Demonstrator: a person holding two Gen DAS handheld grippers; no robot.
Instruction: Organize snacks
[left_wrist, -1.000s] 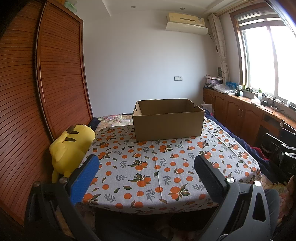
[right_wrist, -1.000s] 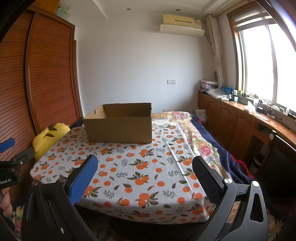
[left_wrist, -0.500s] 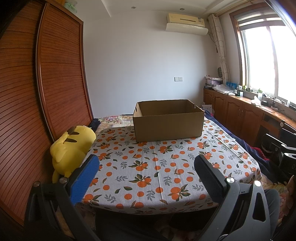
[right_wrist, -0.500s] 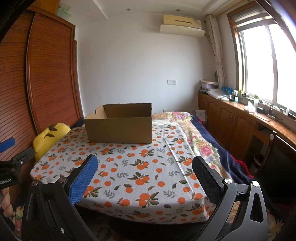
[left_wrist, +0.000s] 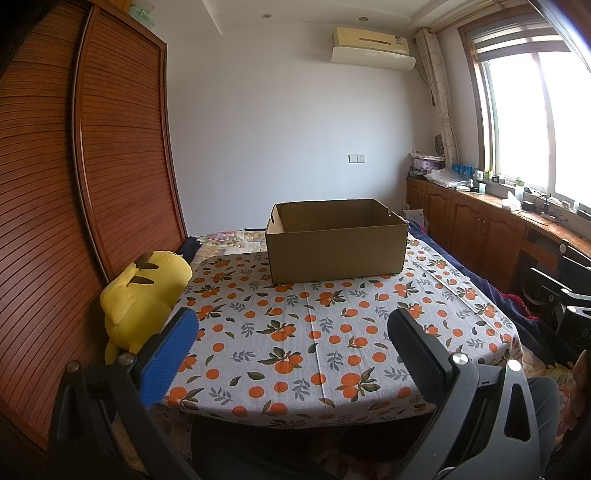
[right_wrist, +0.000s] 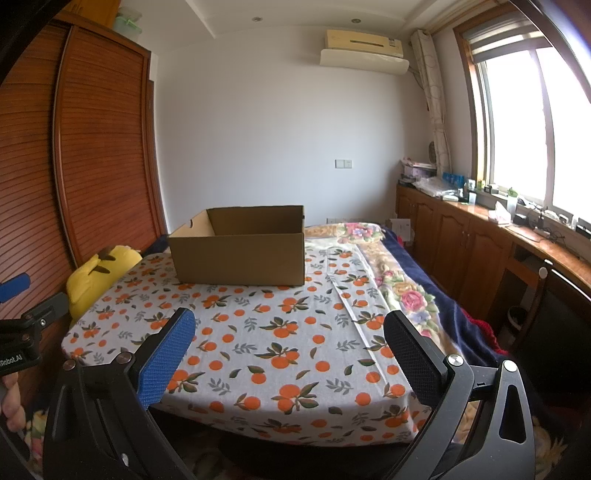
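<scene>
An open brown cardboard box stands at the far side of a table with an orange-print cloth; it also shows in the right wrist view. No snacks are in view. My left gripper is open and empty, held above the table's near edge. My right gripper is open and empty at the near edge too, right of the left one. The left gripper's body shows at the left edge of the right wrist view.
A yellow plush toy leans at the table's left side against a slatted wooden wardrobe. A bed with a floral and navy cover lies right of the table. Wooden cabinets run under the window.
Both views have shifted very slightly; the box sits a touch lower in frame. Both grippers stay open and empty.
</scene>
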